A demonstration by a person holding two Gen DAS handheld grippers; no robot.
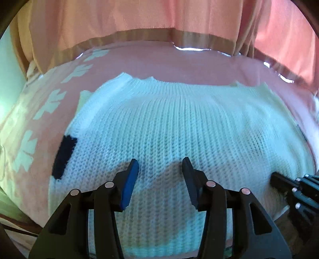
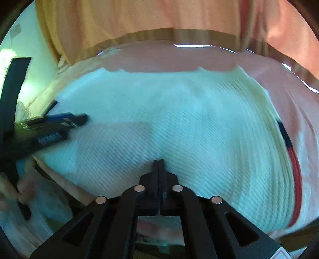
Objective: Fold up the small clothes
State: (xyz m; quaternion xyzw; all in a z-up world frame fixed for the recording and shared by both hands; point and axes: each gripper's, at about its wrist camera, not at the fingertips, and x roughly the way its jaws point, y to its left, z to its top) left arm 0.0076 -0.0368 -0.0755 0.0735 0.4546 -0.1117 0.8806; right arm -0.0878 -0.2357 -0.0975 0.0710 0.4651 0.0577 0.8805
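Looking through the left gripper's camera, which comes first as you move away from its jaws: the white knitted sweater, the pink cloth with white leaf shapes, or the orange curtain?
1. White knitted sweater, directly under the left gripper.
2. Pink cloth, showing beyond the sweater's far edge and on the left.
3. Orange curtain, hanging at the back, farthest away.

White sweater (image 1: 179, 123): chunky ribbed knit, matt. Pink tablecloth (image 1: 199, 65): smooth cloth. Grippers: matt black plastic, shiny metal pins (image 1: 211, 183).

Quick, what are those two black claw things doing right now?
Left gripper: jaws open, empty, over the white knitted sweater.
Right gripper: jaws shut at the sweater's near edge; whether fabric is pinched cannot be told.
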